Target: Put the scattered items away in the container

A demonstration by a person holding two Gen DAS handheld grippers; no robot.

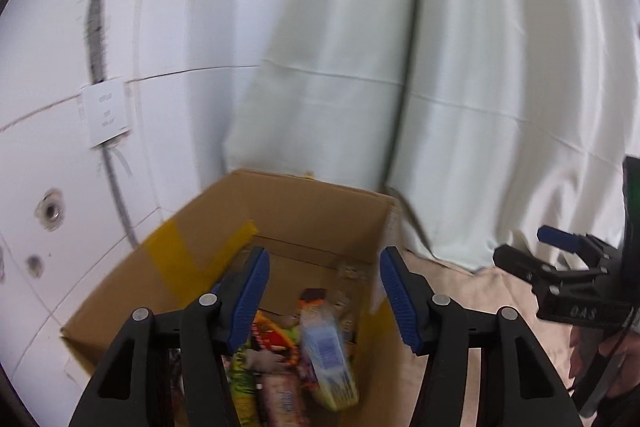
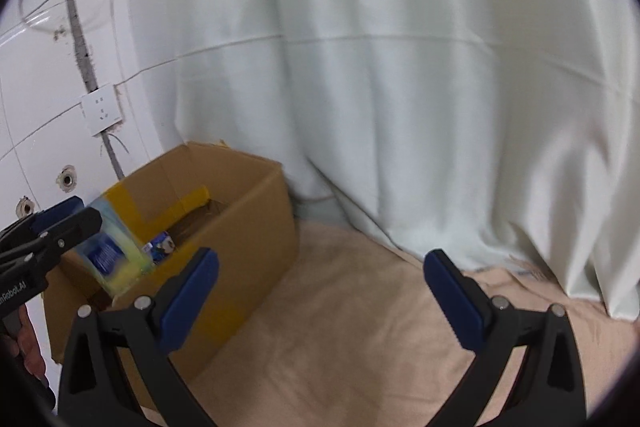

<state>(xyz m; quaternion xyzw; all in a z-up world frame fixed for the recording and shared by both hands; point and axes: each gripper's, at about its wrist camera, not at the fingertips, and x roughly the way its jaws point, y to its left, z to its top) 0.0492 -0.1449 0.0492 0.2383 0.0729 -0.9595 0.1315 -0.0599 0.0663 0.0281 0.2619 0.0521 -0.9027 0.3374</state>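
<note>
Above the open brown cardboard box (image 1: 320, 223), a blurred yellow-and-blue packet (image 1: 328, 355) sits between the wide-spread, empty left gripper (image 1: 324, 291); beside the box, the right gripper (image 2: 320, 291) gapes empty.

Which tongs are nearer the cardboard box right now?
Left. The left tongs hang open directly over the cardboard box, a pale packet dropping in. The right tongs are open beside it, over the beige cloth.

Cardboard box (image 1: 316, 215) mouth open; curtain (image 1: 500, 87) just behind
</note>
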